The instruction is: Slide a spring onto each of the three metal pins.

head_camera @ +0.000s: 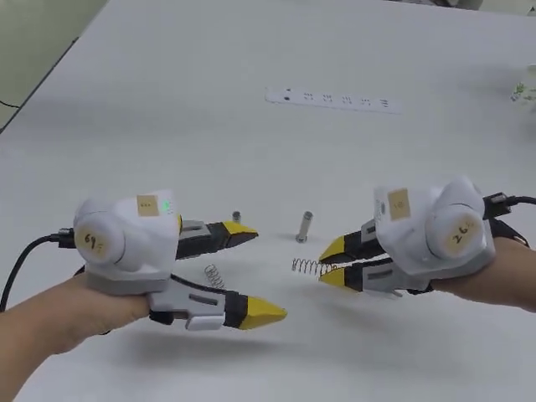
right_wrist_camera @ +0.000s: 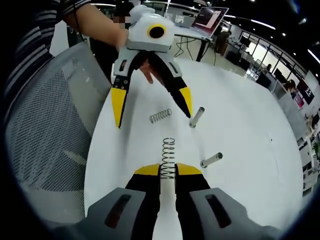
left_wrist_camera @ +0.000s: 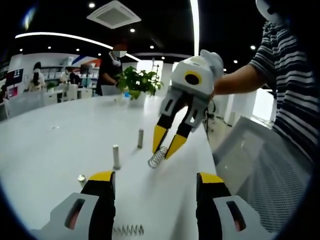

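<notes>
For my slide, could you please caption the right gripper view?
Right gripper holds a spring, facing the open left gripper, a second spring and two pins.

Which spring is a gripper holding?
The thin silver coil spring pinched in the right gripper. The other silver spring lies loose on the white table.

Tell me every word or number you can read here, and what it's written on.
"69", probably, handwritten: round sticker on the left claw.
"26", probably, handwritten and partly turned away: round label on the right claw.
Left tan label, right tan label, one on top of each claw: too small to read.
Power strip: no legible marking.
</notes>
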Tool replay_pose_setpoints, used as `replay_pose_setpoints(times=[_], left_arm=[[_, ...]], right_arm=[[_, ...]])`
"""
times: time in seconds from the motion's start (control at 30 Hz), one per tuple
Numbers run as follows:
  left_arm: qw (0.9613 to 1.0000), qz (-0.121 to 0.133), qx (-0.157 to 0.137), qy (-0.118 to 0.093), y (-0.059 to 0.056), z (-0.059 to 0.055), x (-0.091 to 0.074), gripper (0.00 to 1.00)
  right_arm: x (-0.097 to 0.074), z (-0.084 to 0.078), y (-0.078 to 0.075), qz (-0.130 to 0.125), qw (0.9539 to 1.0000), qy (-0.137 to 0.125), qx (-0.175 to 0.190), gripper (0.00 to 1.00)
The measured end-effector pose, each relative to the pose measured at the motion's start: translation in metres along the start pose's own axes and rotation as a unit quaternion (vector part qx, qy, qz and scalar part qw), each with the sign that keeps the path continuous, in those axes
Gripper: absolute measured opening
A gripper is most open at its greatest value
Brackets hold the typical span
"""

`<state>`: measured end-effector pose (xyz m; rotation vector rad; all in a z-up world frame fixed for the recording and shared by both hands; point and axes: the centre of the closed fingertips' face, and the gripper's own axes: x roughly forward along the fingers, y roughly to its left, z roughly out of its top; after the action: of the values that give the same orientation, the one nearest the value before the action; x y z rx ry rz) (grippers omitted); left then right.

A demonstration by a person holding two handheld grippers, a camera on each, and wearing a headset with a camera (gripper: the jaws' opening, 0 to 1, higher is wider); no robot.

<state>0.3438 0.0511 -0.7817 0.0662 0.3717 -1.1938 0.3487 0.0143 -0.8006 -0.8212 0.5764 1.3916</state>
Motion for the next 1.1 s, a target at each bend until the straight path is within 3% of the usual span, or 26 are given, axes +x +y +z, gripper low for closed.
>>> replay_pose_setpoints(times=[0.43, 0.57, 1.1], left_arm=[[0.9999, -0.012, -0.001, -0.005, 0.003, 0.004, 0.016, 0.45], [0.9998, -0.019, -0.005, -0.008, 0.001, 0.007, 0.019, 0.36], [0.9991, -0.041, 0.002, -0.009, -0.006, 0.013, 0.027, 0.19]], right_arm=[[-0.004, 0.006, 0.005, 0.006, 0.9997, -0.003, -0.022, 0.07], [-0.005, 0.007, 0.006, 0.007, 0.9997, -0.005, -0.023, 0.07], [-0.008, 0.014, 0.008, 0.01, 0.9995, -0.015, -0.027, 0.07]])
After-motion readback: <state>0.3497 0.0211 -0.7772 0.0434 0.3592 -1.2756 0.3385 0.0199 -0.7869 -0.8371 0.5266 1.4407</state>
